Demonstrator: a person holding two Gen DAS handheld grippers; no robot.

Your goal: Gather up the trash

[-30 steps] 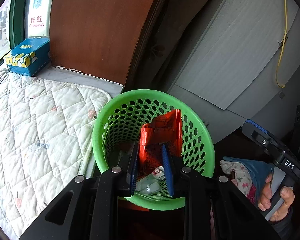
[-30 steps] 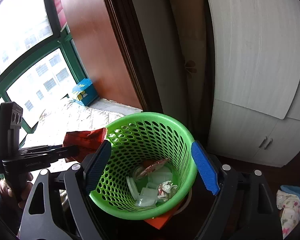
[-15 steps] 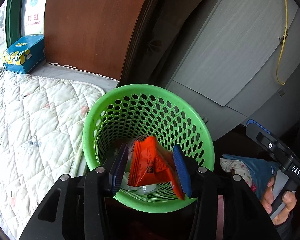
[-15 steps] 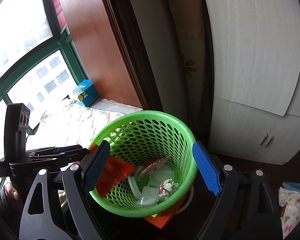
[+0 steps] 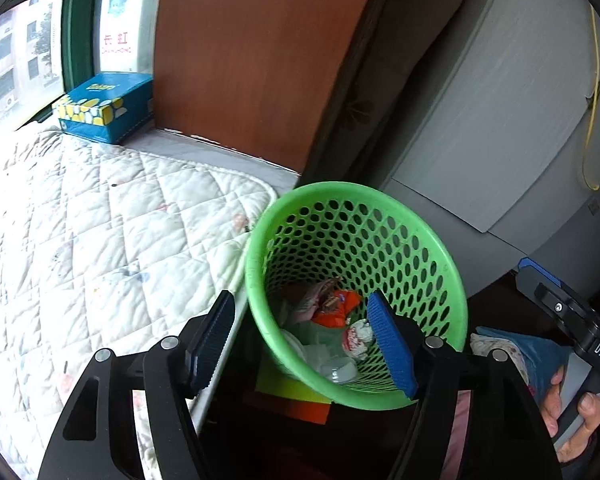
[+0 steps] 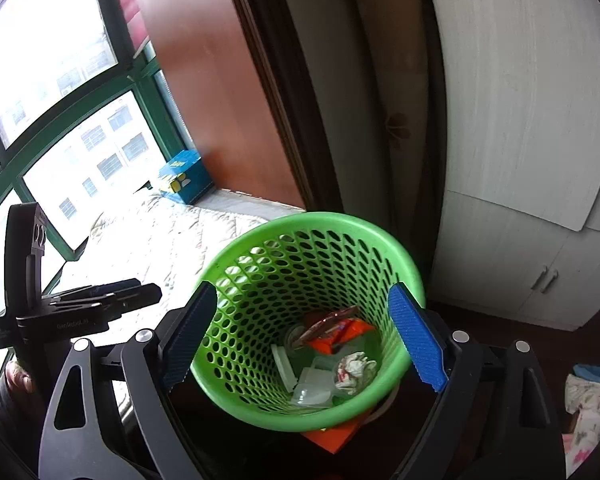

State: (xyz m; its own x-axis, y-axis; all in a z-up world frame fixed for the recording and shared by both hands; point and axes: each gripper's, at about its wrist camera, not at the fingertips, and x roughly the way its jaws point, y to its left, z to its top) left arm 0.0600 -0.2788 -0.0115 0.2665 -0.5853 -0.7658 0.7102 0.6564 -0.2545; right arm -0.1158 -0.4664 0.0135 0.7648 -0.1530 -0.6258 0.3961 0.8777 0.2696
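Observation:
A green perforated waste basket (image 5: 440, 256) (image 6: 260, 240) stands on the floor beside the bed. Inside lie an orange snack wrapper (image 5: 334, 312) (image 6: 340, 332), a crumpled tissue (image 5: 358, 338) (image 6: 354, 366) and clear plastic pieces (image 6: 312, 388). My left gripper (image 5: 304, 340) is open and empty, at the basket's near-left rim; it also shows in the right wrist view (image 6: 140, 290). My right gripper (image 6: 300, 340) is open and empty, its fingers on either side of the basket, apart from it.
A white quilted mattress (image 5: 100, 240) lies left of the basket, with a blue tissue box (image 5: 104, 106) on the sill by the window. A grey-white cabinet (image 6: 520, 160) stands behind. An orange flat thing (image 6: 332, 436) lies under the basket. Cloth (image 5: 516, 356) lies at right.
My left gripper opened and let go of the orange wrapper, which dropped to the basket's bottom. The left gripper then pulled back to the left. The right gripper barely moved.

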